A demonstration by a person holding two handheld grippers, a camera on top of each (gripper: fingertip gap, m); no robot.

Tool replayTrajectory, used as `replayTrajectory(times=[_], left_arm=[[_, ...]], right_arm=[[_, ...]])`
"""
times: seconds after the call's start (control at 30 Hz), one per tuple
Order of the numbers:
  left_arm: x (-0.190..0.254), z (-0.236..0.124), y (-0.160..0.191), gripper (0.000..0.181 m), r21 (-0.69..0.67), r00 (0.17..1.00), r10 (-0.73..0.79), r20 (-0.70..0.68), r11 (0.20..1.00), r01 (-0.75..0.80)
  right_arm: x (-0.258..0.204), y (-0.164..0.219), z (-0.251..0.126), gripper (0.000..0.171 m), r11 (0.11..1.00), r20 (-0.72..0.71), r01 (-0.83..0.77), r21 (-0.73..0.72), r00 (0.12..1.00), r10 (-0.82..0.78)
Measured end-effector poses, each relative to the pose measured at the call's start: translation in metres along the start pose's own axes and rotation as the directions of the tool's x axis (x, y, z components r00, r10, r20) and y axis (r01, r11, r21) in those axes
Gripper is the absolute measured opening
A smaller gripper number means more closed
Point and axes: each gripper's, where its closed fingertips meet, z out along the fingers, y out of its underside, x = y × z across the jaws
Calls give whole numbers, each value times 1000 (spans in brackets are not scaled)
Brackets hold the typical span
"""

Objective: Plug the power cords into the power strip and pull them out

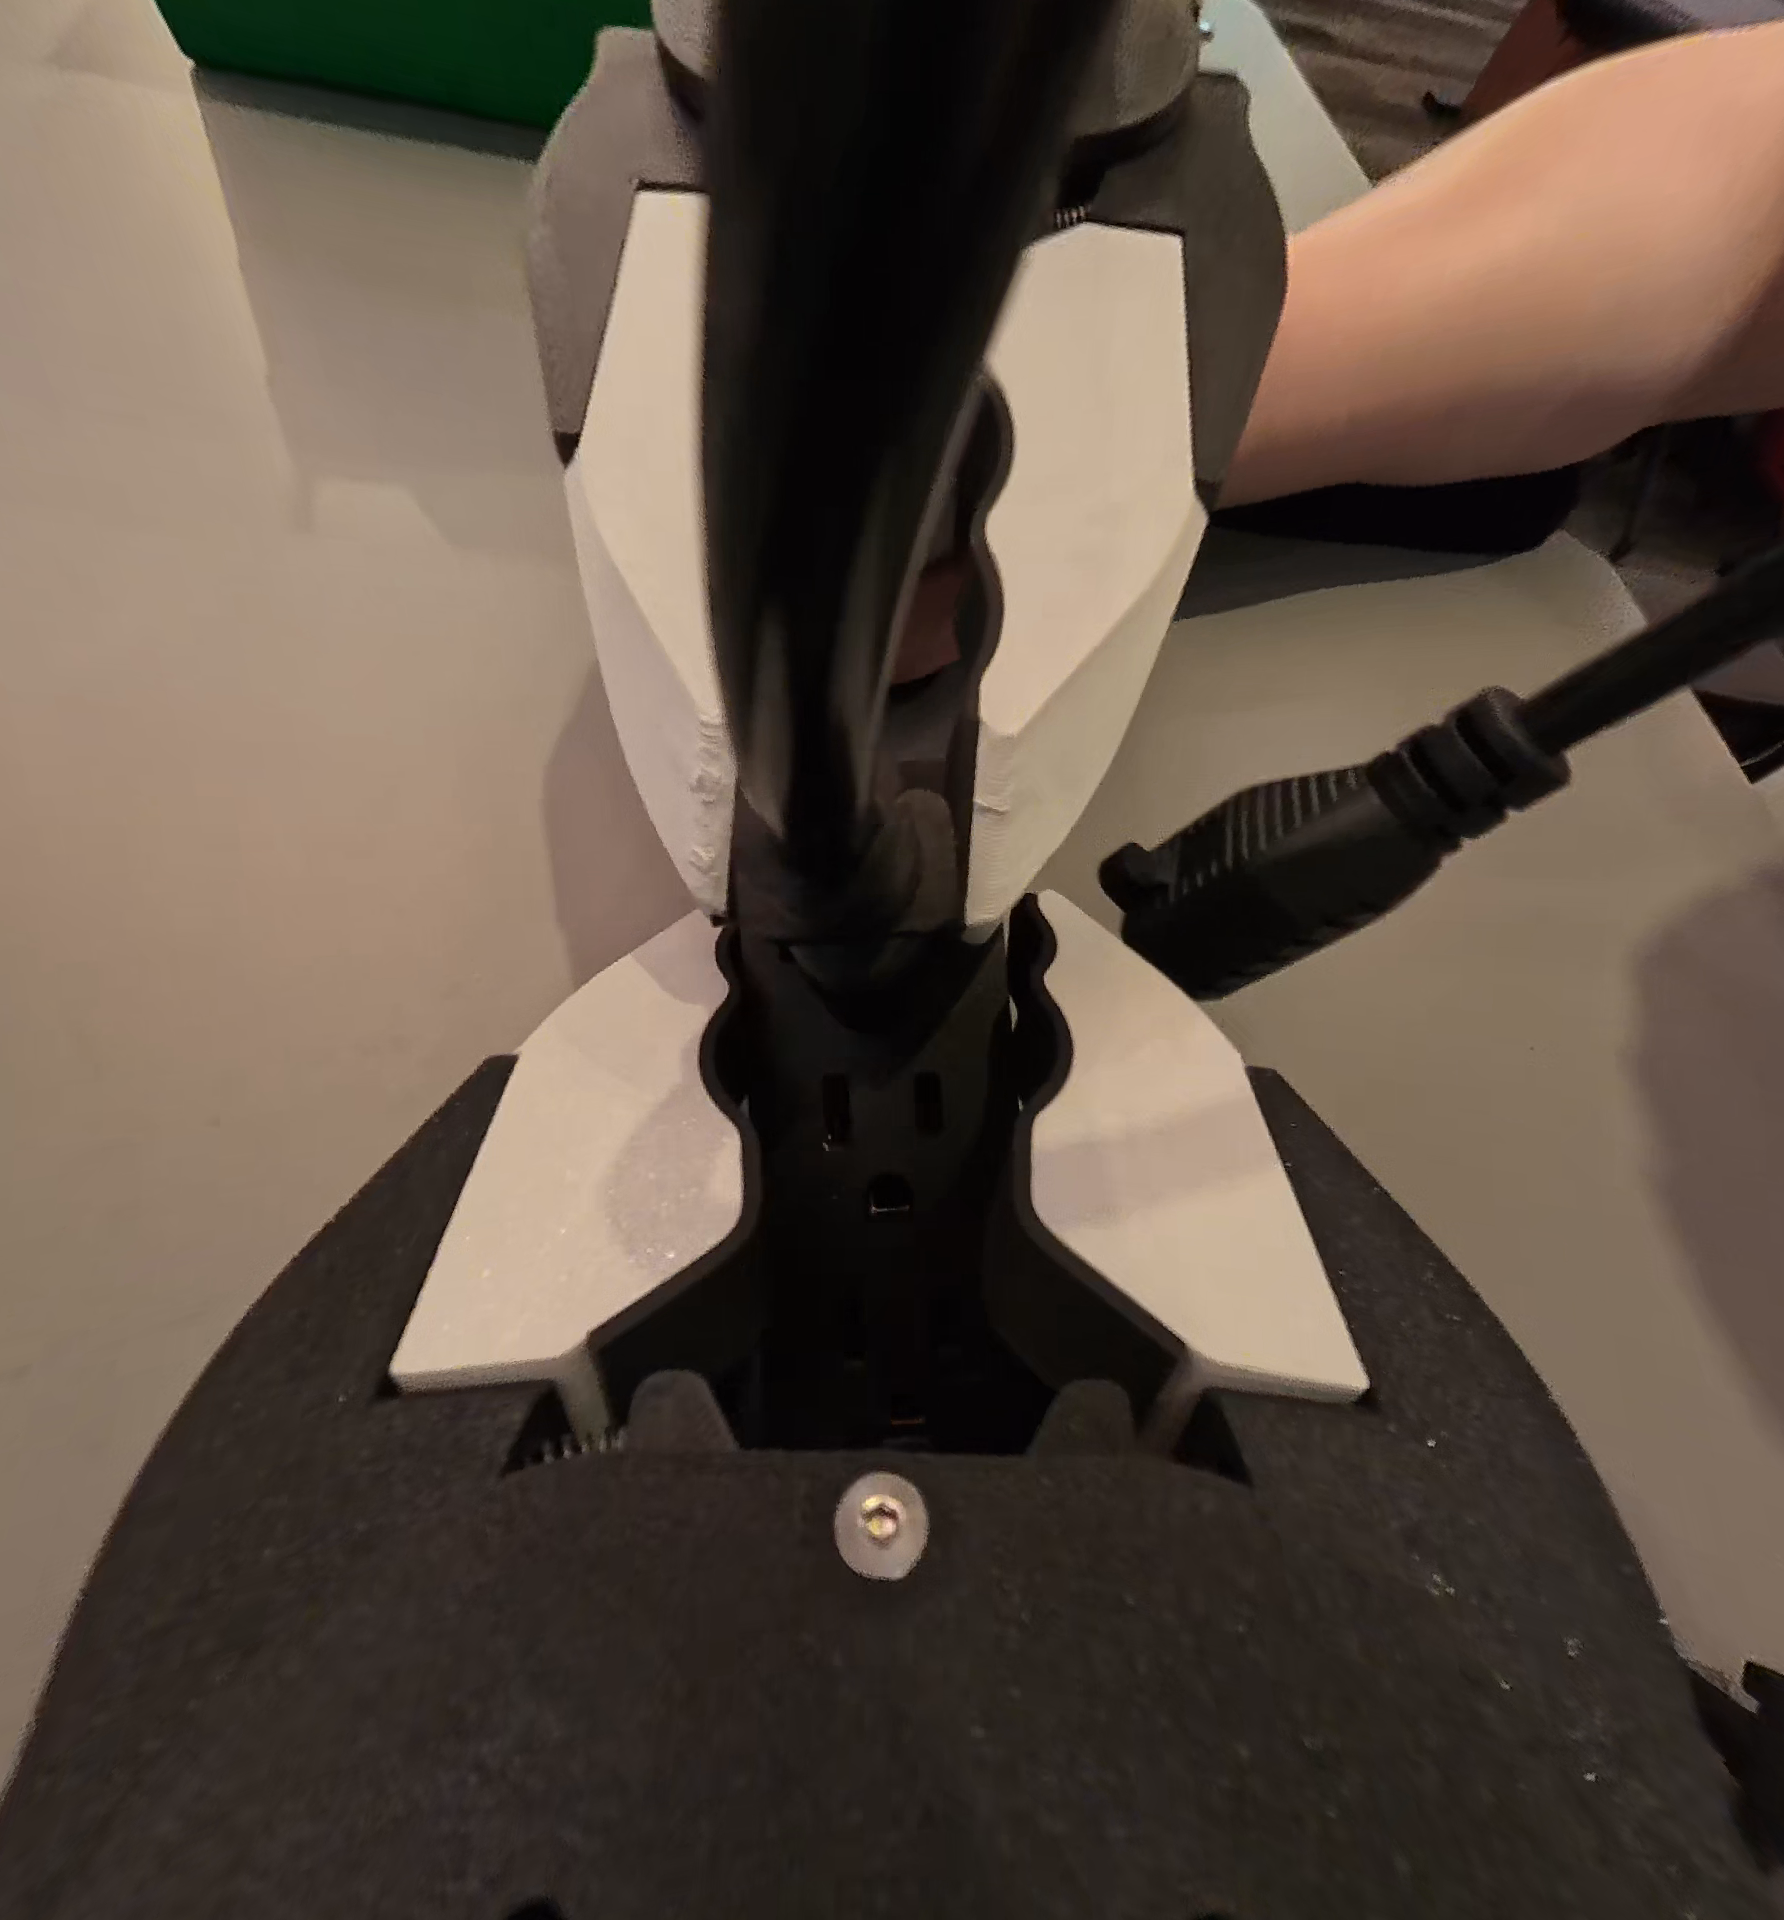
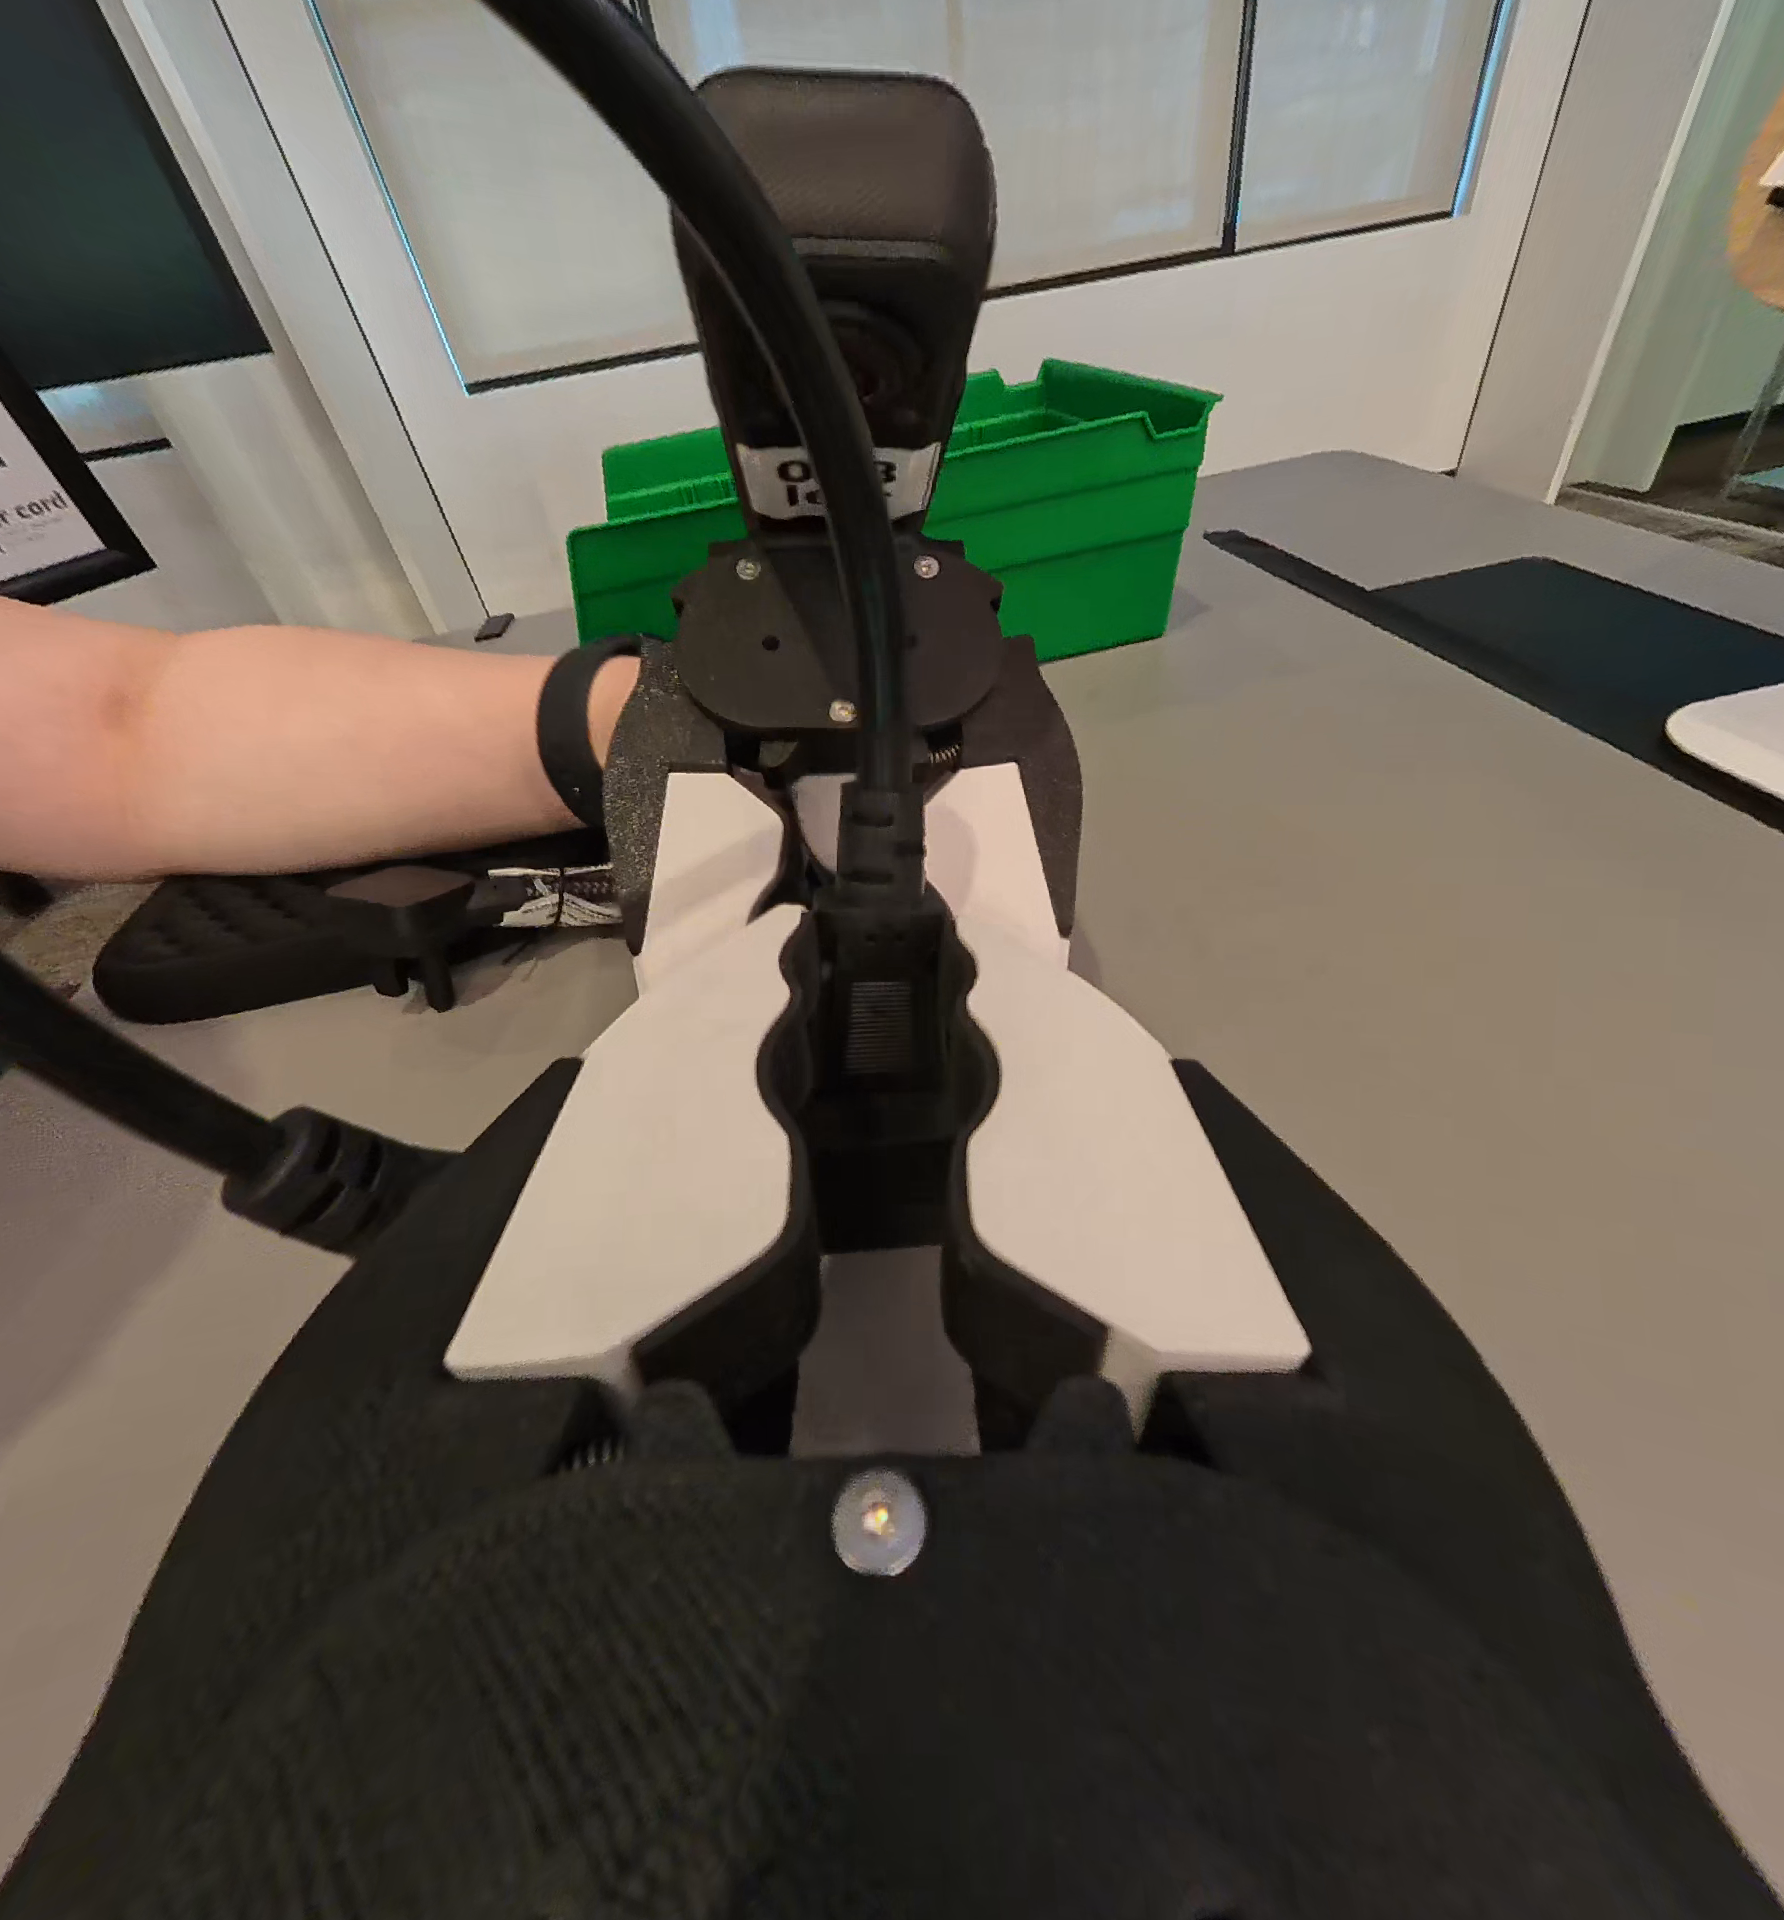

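Up close, black power strip (image 1: 880, 1153), black plug (image 2: 875, 1023) gripped

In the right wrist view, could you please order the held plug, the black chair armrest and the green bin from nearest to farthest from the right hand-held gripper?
1. Held plug, between the right hand-held gripper's fingers.
2. Black chair armrest, left, beyond the table edge.
3. Green bin, farthest, at the table's back.
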Motion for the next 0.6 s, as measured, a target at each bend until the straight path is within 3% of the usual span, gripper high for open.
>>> replayTrajectory(times=[0.33, 0.6], left_arm=[[0, 5, 0, 48, -14, 998, 32, 47, 999, -32], [5, 5, -4, 49, 15, 1000, 22, 10, 1000, -22]], right_arm=[[-3, -1, -1, 19, 999, -10, 44, 20, 999, -44], [-7, -5, -2, 19, 997, 9, 51, 56, 999, -52]])
